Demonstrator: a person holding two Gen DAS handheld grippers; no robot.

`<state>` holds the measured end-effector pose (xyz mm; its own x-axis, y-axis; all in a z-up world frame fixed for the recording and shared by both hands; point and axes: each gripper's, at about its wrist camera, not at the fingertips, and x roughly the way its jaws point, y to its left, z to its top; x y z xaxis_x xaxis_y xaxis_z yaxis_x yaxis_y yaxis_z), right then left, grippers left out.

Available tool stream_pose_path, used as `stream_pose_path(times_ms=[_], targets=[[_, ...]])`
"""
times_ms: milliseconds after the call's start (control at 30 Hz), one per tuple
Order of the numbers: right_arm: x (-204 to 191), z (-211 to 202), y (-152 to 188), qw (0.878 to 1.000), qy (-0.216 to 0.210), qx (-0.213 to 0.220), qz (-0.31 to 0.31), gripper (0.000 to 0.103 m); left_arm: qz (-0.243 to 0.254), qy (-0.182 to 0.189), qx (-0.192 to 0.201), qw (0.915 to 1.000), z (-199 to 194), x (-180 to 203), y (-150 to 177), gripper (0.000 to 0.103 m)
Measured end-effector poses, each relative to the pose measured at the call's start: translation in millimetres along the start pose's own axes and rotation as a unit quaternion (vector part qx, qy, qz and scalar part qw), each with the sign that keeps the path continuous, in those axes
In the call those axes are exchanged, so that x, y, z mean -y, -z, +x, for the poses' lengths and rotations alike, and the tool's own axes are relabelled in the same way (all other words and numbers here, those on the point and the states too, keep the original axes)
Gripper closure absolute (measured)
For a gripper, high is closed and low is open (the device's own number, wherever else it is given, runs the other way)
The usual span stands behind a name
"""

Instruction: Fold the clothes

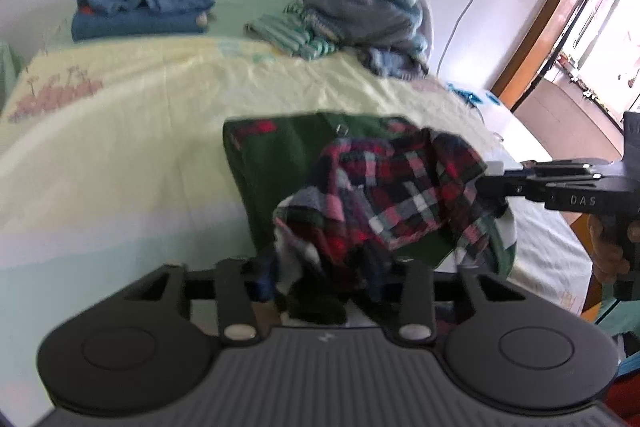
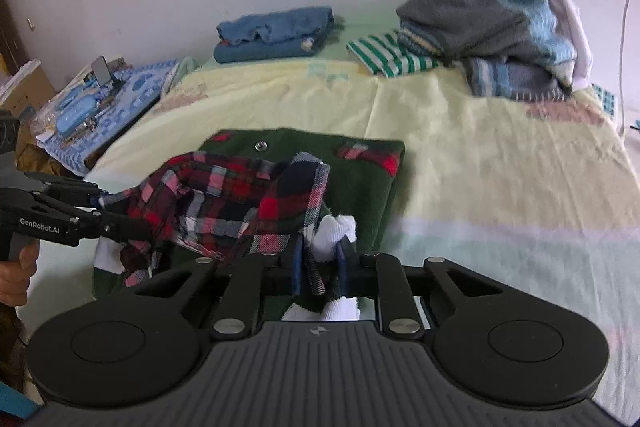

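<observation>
Where blue clothes [image 2: 276, 33] lie, yellow bedsheet [image 2: 480, 131].

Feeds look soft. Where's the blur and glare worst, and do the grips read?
Left wrist view: motion smear on the plaid garment, doorway blown out; left gripper is buried in dark cloth. Right wrist view: sharper; right gripper pinches the white edge; the fisheye bends the bed.

The right gripper [image 2: 318, 259] is clamped on the white and plaid edge of the green garment [image 2: 360, 187] lying on the bed [image 2: 500, 167]. The left gripper [image 2: 108, 203] comes in from the left, pinching the plaid lining [image 2: 224, 203], which is lifted between the two. Folded blue clothes [image 2: 272, 35] sit by the wall.
</observation>
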<state>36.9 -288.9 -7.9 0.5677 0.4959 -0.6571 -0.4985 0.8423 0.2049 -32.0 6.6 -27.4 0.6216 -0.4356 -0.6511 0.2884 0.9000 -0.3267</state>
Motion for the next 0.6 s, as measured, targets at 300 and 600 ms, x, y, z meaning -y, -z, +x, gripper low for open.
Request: stream_pose_path(times_ms=[300, 600], targets=[[-2, -21, -7, 1.0, 0.0, 0.027, 0.014, 0.085, 0.018, -0.017, 0.016, 0.9996, -10, 12, -11, 0.09], [-3, -15, -2, 0.999, 0.014, 0.021, 0.02, 0.085, -0.031, -0.017, -0.013, 0.9993, 10, -8, 1, 0.02]])
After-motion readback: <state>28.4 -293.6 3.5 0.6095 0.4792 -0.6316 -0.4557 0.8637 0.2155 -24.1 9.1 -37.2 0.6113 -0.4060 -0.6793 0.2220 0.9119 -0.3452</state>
